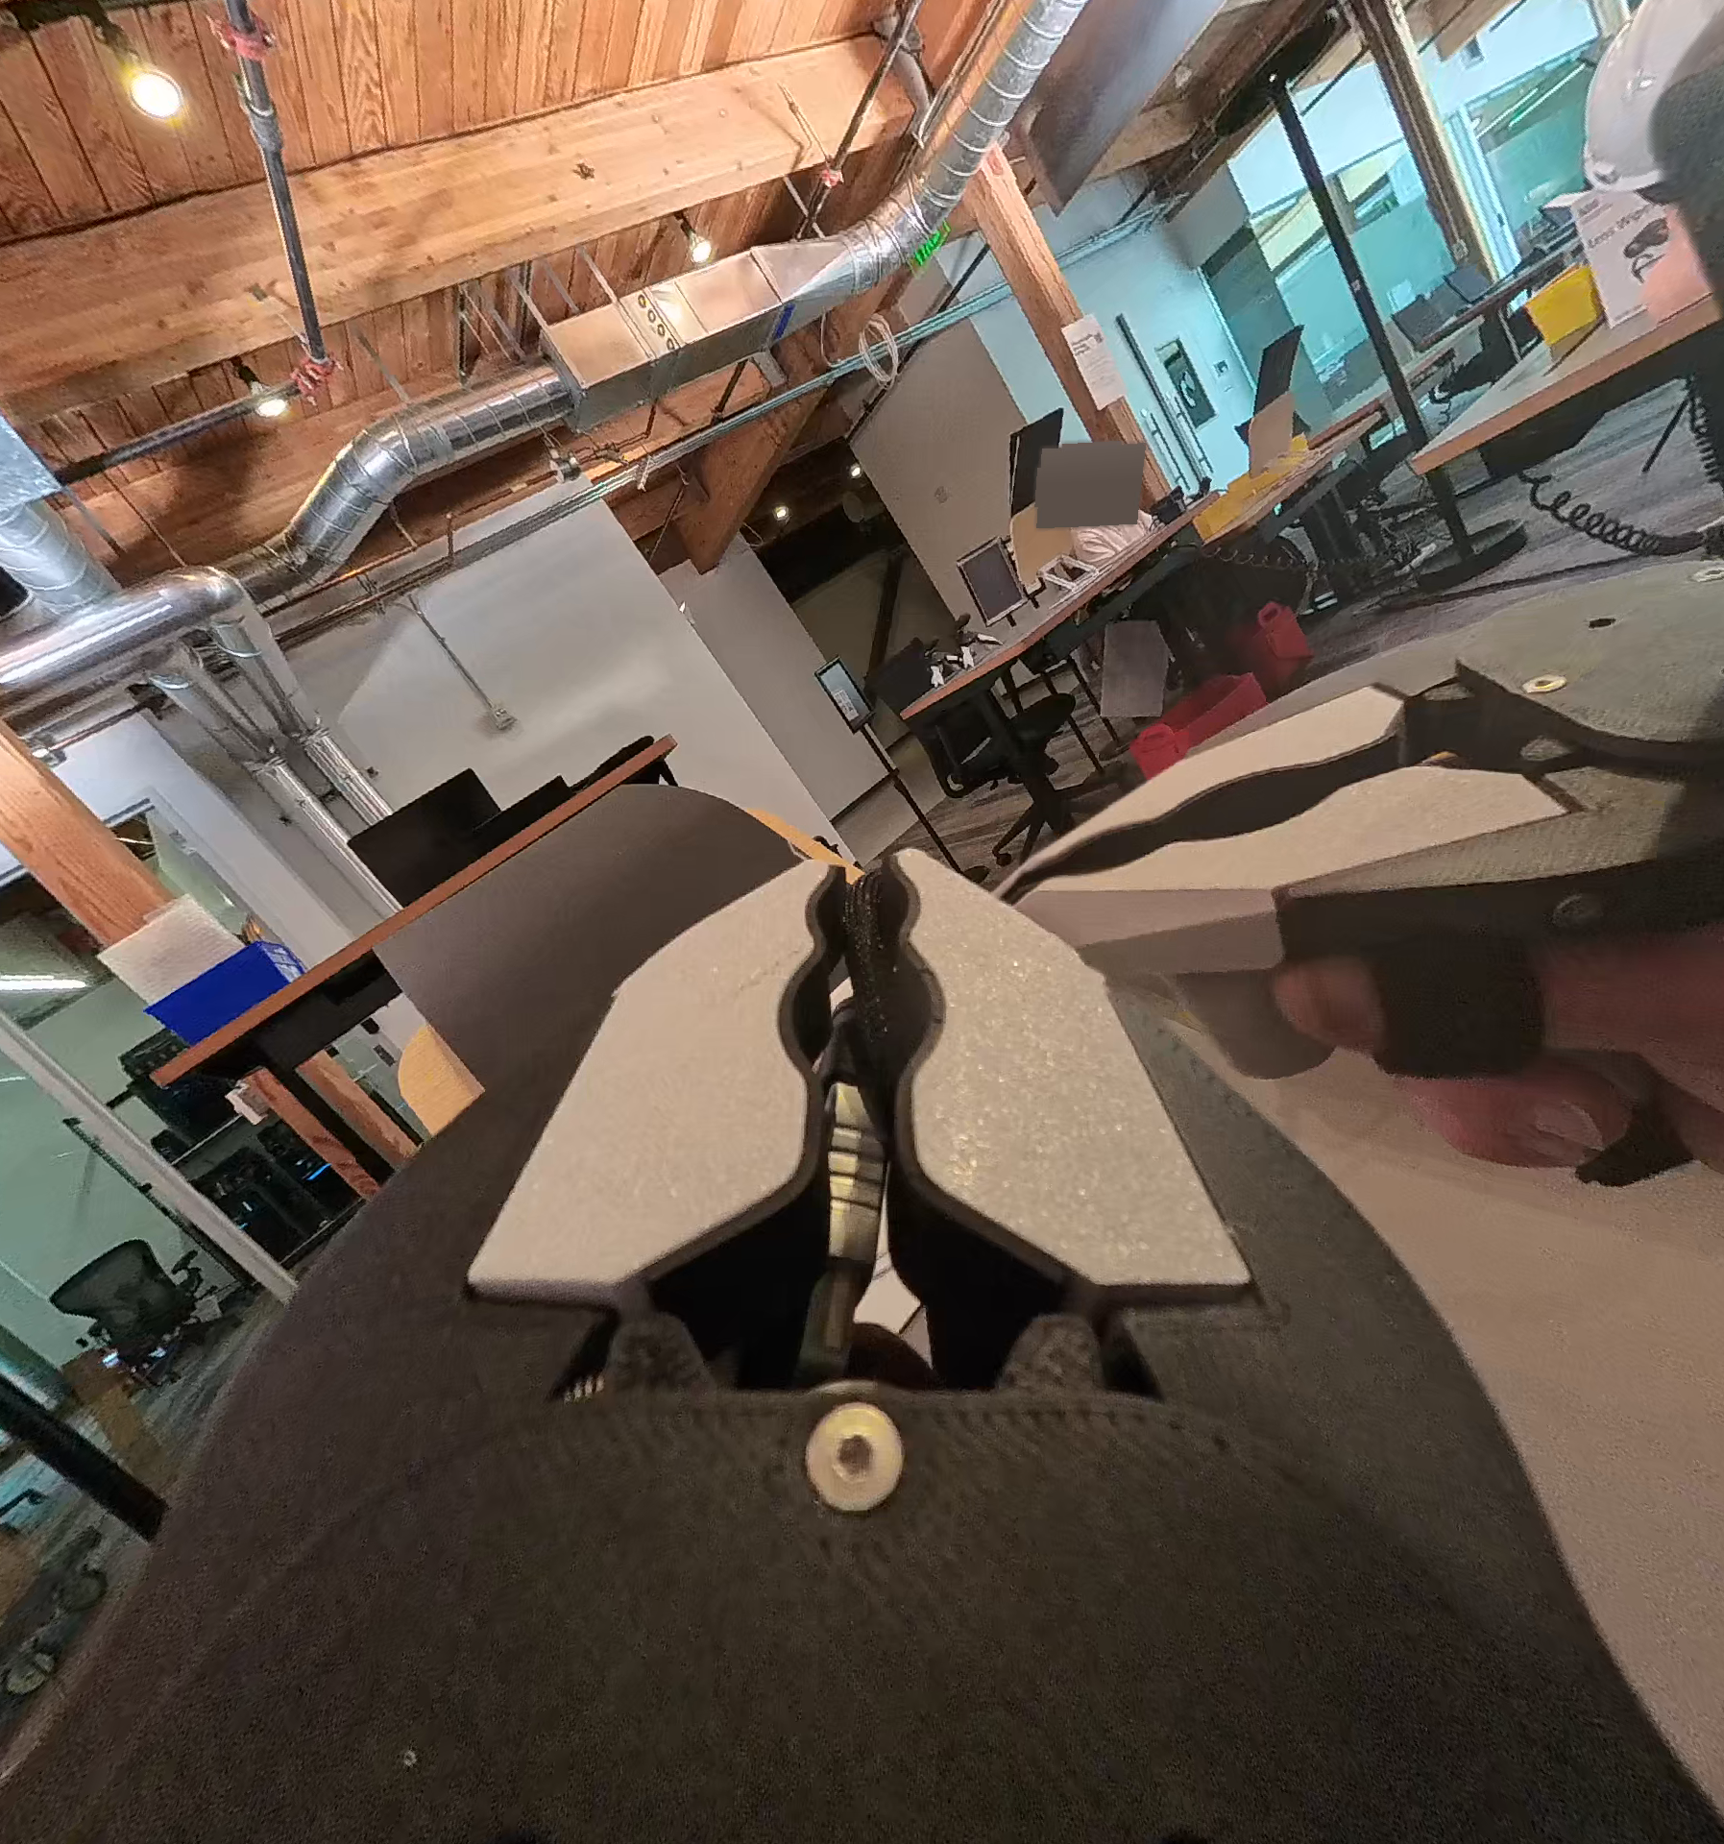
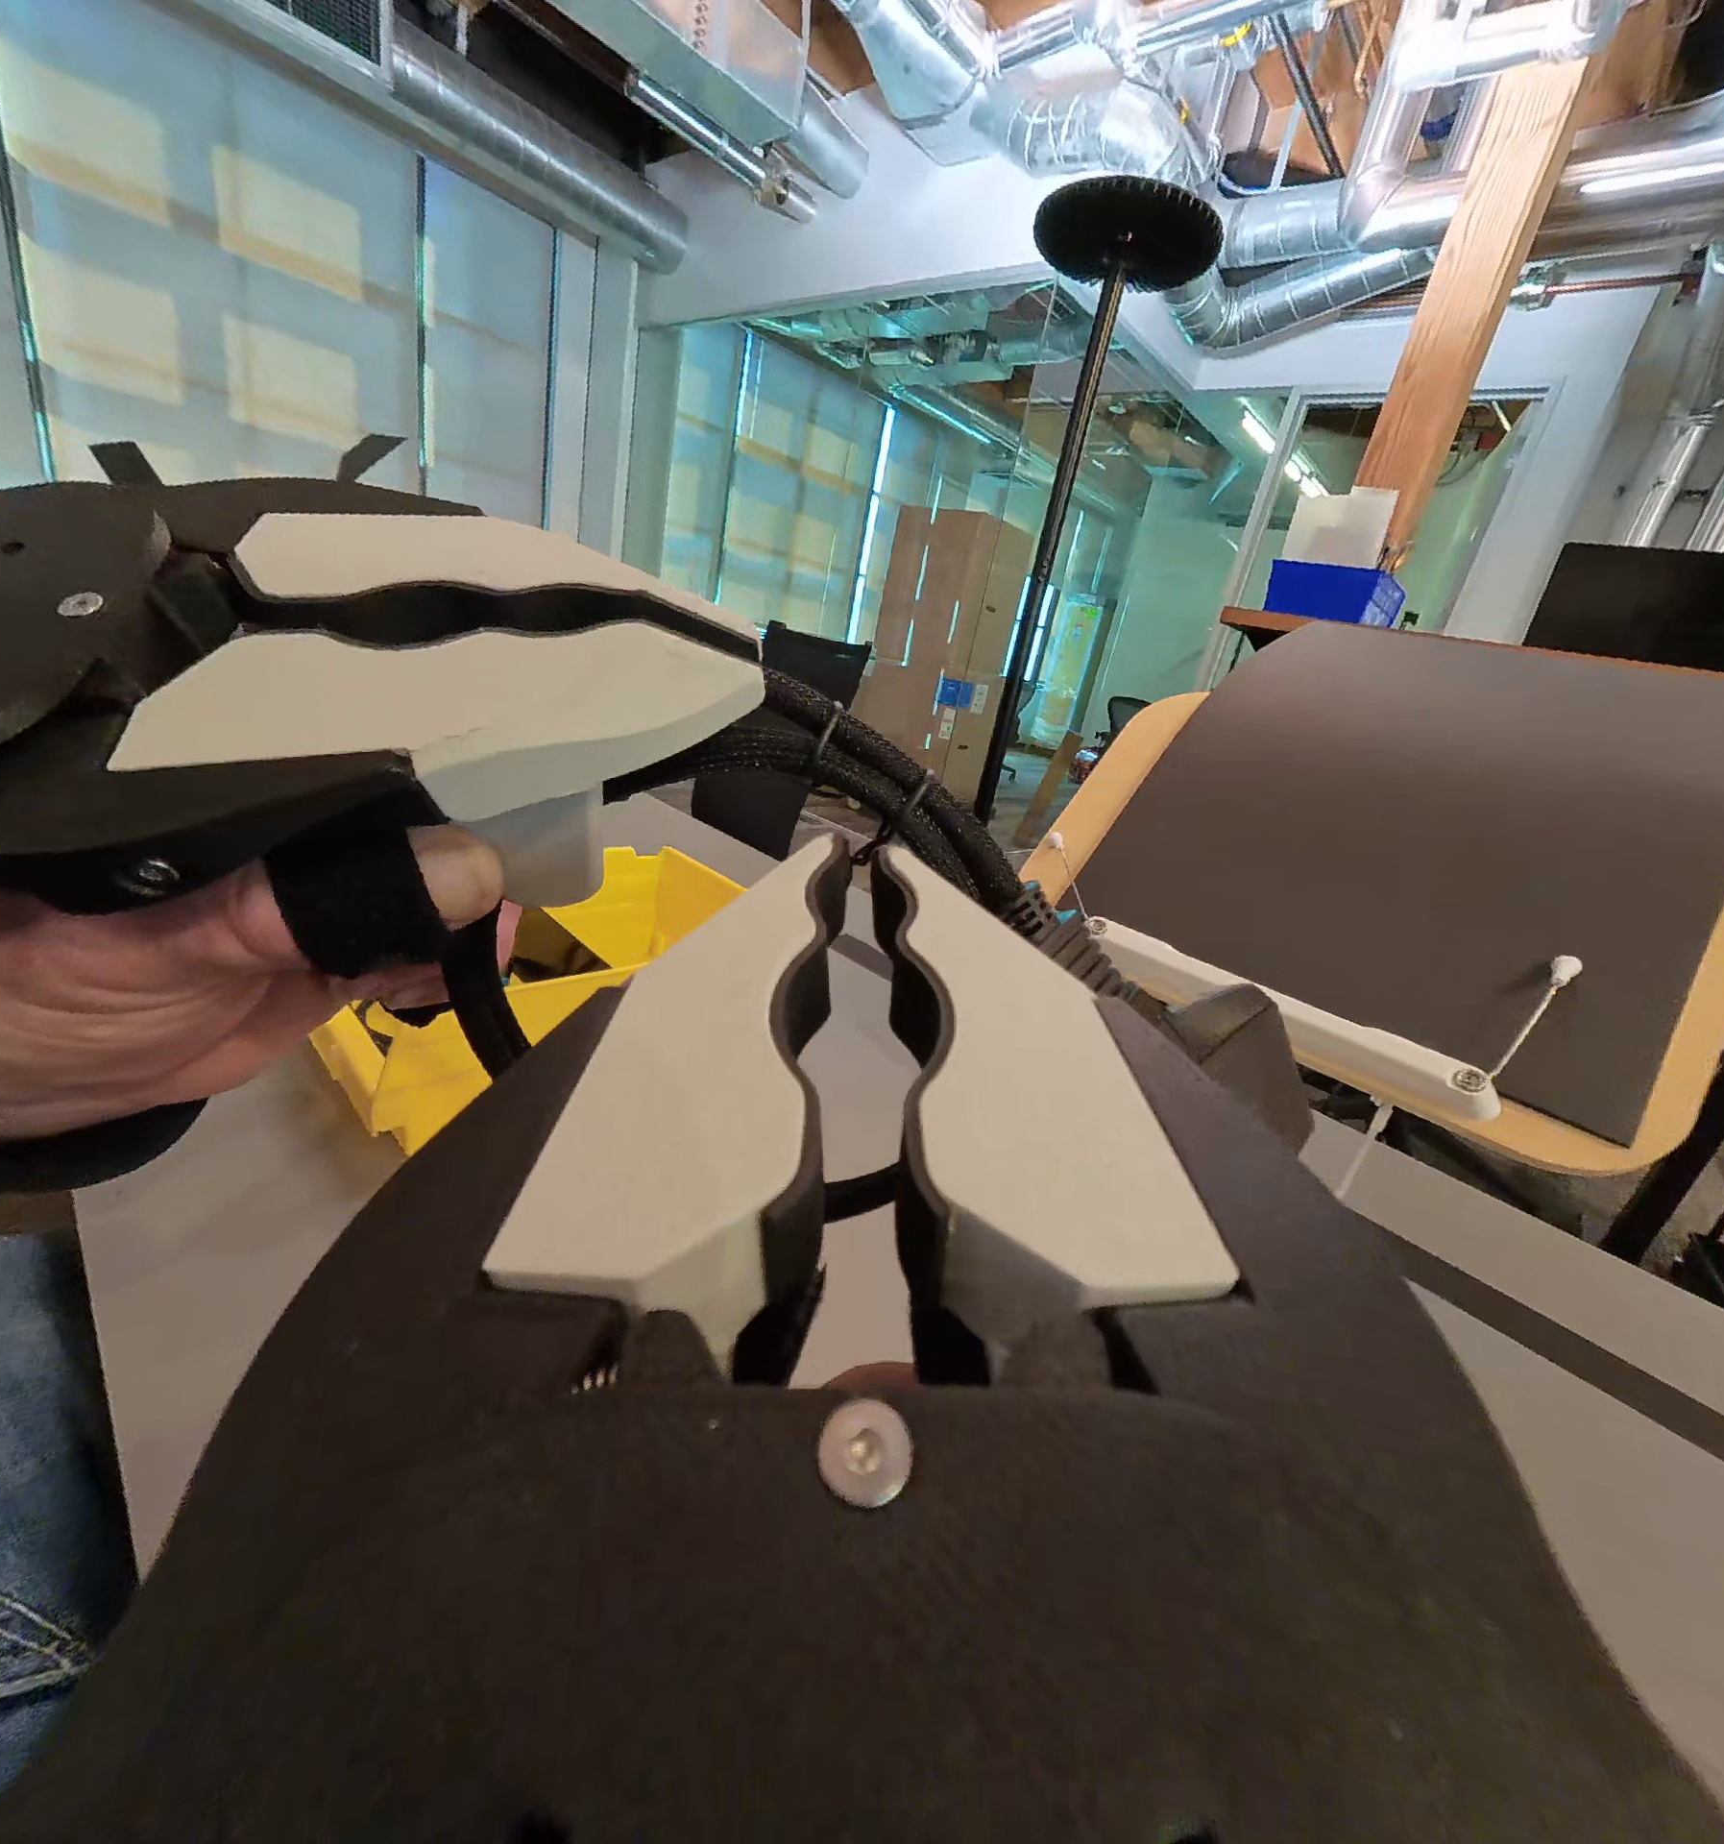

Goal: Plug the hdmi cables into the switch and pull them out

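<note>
My left gripper [image 1: 863,883] is shut on a black braided HDMI cable [image 1: 866,958]; the cable's metal plug [image 1: 853,1167] lies between the fingers, pointing back toward the camera. In the right wrist view the left gripper [image 2: 753,664] is at upper left, and the braided cable [image 2: 868,768] leaves its tips and curves down to plugs [image 2: 1062,933] by a black box [image 2: 1227,1038], apparently the switch. My right gripper [image 2: 863,858] has its jaws nearly together, tips right at the cable bundle; nothing is clearly held. It also shows in the left wrist view [image 1: 1027,883].
A yellow bin [image 2: 628,908] sits on the grey table [image 2: 239,1297] under the left gripper. A black board [image 2: 1436,848] on a wooden stand with a white bracket [image 2: 1287,1028] stands behind the switch. A black pole [image 2: 1067,549] rises beyond the table. My hands' fingertips stand some 4 cm from each other.
</note>
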Demonstrator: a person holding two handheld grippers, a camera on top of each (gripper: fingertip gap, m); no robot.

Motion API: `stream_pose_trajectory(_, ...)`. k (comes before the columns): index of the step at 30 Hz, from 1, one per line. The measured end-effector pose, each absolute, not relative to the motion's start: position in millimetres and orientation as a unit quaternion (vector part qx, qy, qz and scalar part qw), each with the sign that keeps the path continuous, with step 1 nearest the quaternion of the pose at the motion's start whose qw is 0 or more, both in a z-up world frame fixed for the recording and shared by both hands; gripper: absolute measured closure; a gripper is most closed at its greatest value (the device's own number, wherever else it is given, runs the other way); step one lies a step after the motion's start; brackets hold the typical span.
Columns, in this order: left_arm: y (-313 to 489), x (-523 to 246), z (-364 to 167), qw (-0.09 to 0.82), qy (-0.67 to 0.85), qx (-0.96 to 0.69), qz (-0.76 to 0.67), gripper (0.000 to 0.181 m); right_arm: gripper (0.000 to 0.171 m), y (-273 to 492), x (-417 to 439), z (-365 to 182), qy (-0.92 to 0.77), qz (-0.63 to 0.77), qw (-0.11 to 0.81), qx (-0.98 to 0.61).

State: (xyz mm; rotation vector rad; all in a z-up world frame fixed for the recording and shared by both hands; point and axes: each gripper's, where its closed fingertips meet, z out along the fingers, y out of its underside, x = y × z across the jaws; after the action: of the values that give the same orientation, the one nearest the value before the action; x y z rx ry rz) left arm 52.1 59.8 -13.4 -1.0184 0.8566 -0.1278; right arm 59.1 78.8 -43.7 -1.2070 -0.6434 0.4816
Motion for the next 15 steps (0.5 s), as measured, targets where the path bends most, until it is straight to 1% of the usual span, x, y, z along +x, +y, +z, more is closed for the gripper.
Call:
stream_pose_trajectory(4, 58.7, 53.6, -13.9, 0.786, 0.401, -0.467, -0.052, 0.176, 0.171, 79.1, 60.3, -42.6, -0.285, 0.239, 0.748, -0.549)
stream_pose_trajectory(7, 59.0, 54.0, -13.6, 0.786, 0.4, -0.468, -0.052, 0.176, 0.171, 79.6, 60.8, -43.2, -0.269, 0.306, 0.726, -0.554)
stream_pose_trajectory(15, 62.2, 47.2, -5.2, 0.789, 0.388, -0.472, -0.06, 0.176, 0.171, 73.3, 59.5, -46.3, -0.292, 0.309, 0.723, -0.545)
